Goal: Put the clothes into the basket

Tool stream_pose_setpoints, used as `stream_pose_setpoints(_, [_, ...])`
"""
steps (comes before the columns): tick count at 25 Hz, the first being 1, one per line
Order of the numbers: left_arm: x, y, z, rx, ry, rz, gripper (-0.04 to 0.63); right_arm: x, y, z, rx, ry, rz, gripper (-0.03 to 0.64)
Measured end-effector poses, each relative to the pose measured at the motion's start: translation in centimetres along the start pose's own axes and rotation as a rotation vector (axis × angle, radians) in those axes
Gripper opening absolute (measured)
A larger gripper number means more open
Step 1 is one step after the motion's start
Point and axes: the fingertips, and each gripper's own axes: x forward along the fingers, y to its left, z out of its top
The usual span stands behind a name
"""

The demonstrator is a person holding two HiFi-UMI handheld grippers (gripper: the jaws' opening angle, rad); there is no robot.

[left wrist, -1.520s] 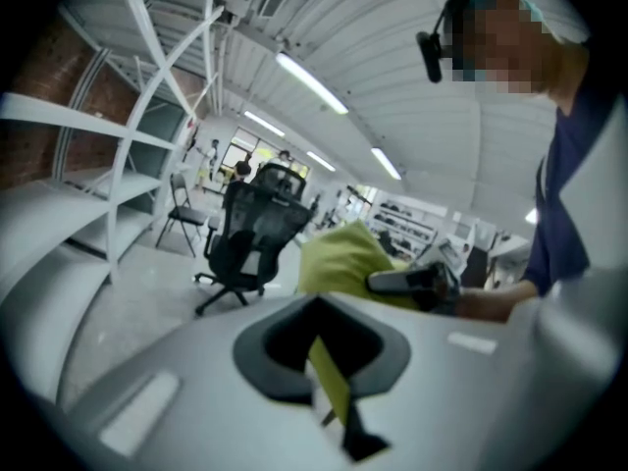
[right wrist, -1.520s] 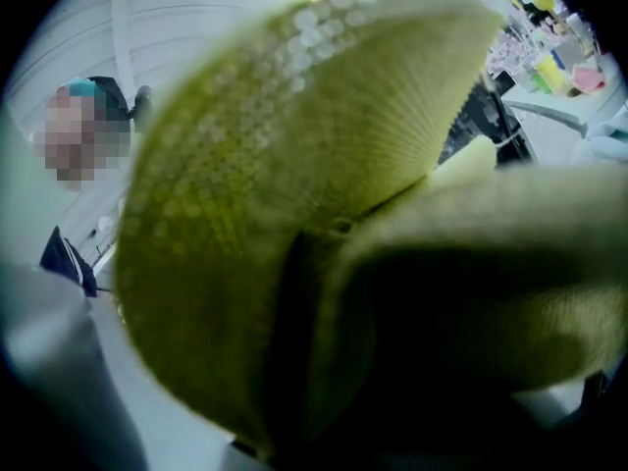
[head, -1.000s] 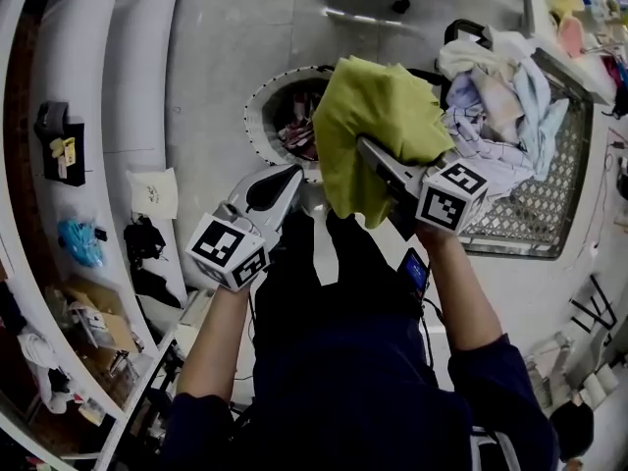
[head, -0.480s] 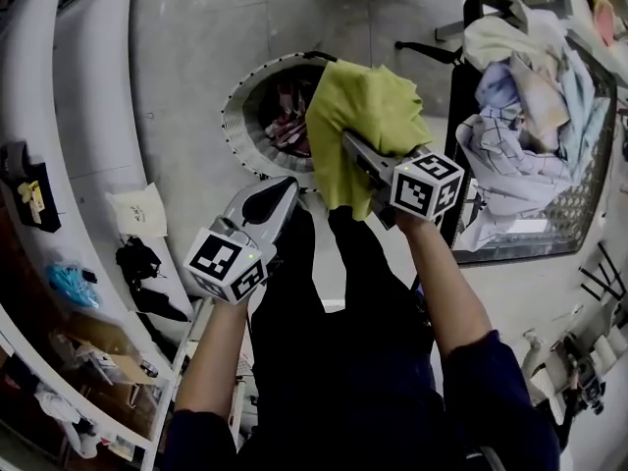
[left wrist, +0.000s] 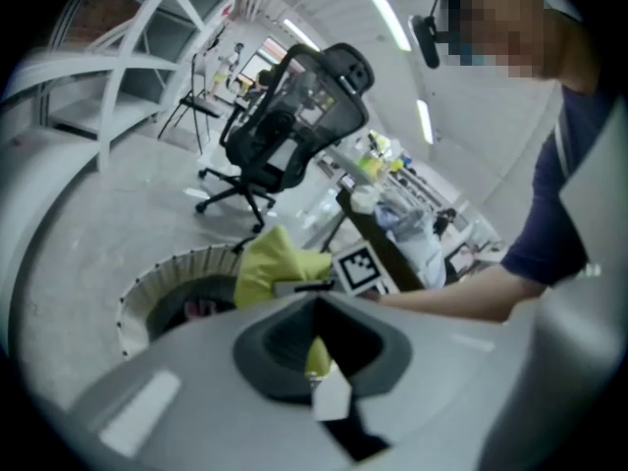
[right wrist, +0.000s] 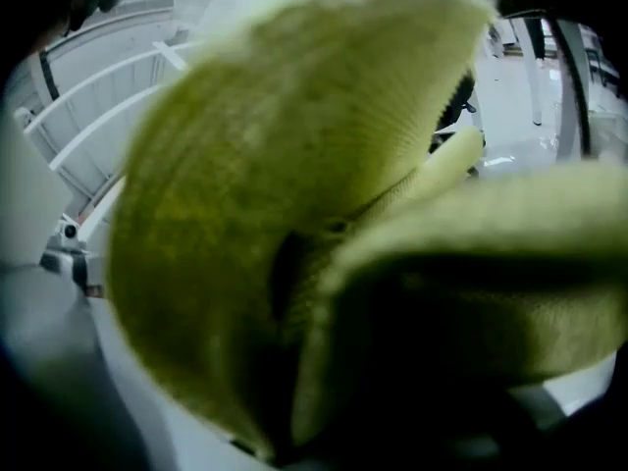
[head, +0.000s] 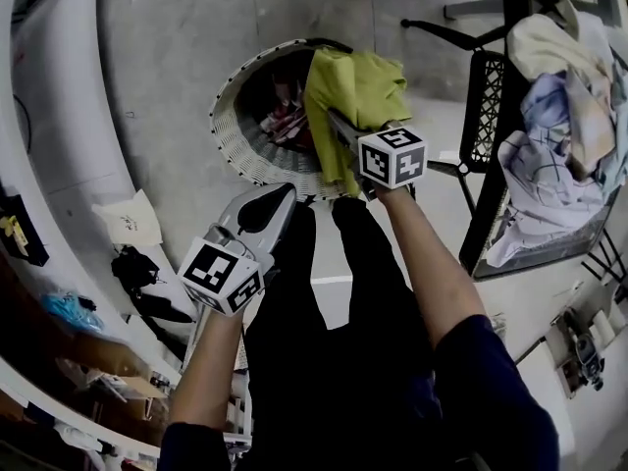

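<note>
Some clothes [head: 285,118] already lay in the basket [head: 228,143]; a big pile [head: 564,126] on the rack [head: 486,96] was left. Our R gripper [head: 336,124] had its fingers narrow, clamped on the cloth [head: 361,84], which hung over the basket rim, not yet dropped. L gripper [head: 283,194]: fingers together, empty, just beside the basket.

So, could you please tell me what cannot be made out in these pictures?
- The right gripper's tongs: tips buried in the yellow-green cloth, which fills the right gripper view and drapes over them in the head view.
- The basket's contents: in the head view, dark inside and partly covered by the cloth.
- The clothes pile: cut off by the head view's right edge.
</note>
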Motion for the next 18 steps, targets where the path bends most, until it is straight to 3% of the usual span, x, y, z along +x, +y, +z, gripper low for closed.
stream_pose_setpoints(10, [-0.7,3.6,-2.0,-0.035,0.056,0.008,0.003,7.8,-5.0,-7.0,-0.048,0.202,-0.158,0.060])
stream_pose_setpoints(18, [-0.3,4.2,-2.2,-0.051,0.059,-0.006,0.003,10.8,-7.5,-9.7,-0.053,0.345,-0.254,0.060])
